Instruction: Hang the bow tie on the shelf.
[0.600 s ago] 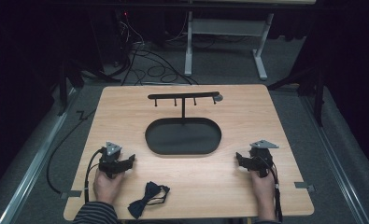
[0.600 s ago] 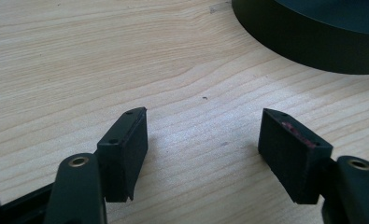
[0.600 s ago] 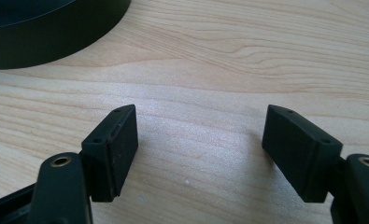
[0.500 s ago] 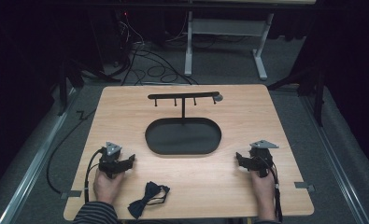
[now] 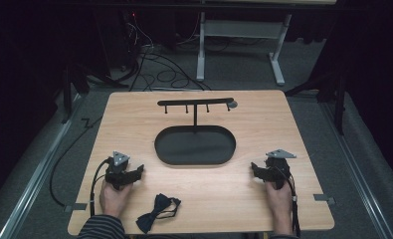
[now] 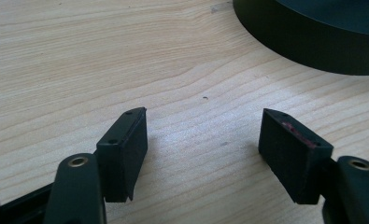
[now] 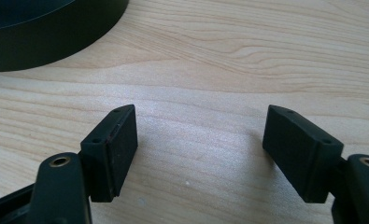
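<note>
Black soft cloth bow tie (image 5: 157, 213) lying on light wooden worktop (image 5: 263, 124); probably light, floppy, best pinching middle knot. Left gripper (image 5: 127, 174), right gripper (image 5: 264, 172) resting, jaws spread wide, holding nothing.

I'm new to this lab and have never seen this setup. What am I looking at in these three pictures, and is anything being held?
No robot here: a person sits at a wooden table holding a hand-operated claw in each hand. The high view looks down from above, with the left claw and the right claw resting on the table. The other two pictures come from cameras riding on the claws, each looking along its own two black jaws. In both, the jaws stand wide apart over bare wood, holding nothing. On the table sits a black oval tray with a T-shaped hanging stand rising from it; its edge shows in both claw views. A dark bow tie lies near the person's left hand.
</note>
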The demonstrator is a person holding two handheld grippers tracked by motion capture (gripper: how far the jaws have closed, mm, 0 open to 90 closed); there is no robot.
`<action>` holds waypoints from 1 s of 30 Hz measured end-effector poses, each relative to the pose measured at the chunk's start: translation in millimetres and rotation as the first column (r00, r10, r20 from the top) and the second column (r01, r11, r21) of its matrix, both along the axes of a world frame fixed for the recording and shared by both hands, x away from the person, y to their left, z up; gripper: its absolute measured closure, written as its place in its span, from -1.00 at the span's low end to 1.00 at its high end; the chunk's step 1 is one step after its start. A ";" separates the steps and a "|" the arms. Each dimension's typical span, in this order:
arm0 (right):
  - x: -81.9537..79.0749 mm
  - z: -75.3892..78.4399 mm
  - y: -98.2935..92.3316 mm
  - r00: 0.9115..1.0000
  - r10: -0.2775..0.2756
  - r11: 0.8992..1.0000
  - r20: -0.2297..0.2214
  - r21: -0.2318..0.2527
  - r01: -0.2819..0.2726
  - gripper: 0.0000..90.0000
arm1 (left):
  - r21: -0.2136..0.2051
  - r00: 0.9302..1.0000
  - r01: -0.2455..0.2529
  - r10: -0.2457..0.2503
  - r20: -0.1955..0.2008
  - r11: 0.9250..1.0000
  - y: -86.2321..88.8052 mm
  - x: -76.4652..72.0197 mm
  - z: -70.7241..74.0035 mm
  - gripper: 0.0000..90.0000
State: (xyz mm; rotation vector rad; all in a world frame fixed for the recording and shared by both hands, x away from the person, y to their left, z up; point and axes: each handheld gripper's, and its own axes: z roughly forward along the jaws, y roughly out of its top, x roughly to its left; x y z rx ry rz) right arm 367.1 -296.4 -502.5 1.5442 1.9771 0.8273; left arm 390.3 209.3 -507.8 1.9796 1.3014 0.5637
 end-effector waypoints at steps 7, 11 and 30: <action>0.1 0.0 1.0 1.000 0.002 1.000 -0.004 -0.004 -0.002 -0.44 | -0.002 1.000 -0.008 0.008 0.003 1.000 -0.6 -2.0 0.2 -0.22; 0.0 0.0 1.0 1.000 0.000 1.000 -0.004 -0.001 0.000 -0.44 | -0.011 1.000 -0.019 0.019 0.003 1.000 -0.3 -2.2 0.4 -0.16; 0.1 -0.1 0.8 1.000 0.003 1.000 -0.003 -0.002 -0.003 -0.44 | -0.070 0.986 0.166 -0.164 0.032 0.984 -14.0 -31.6 33.3 -0.03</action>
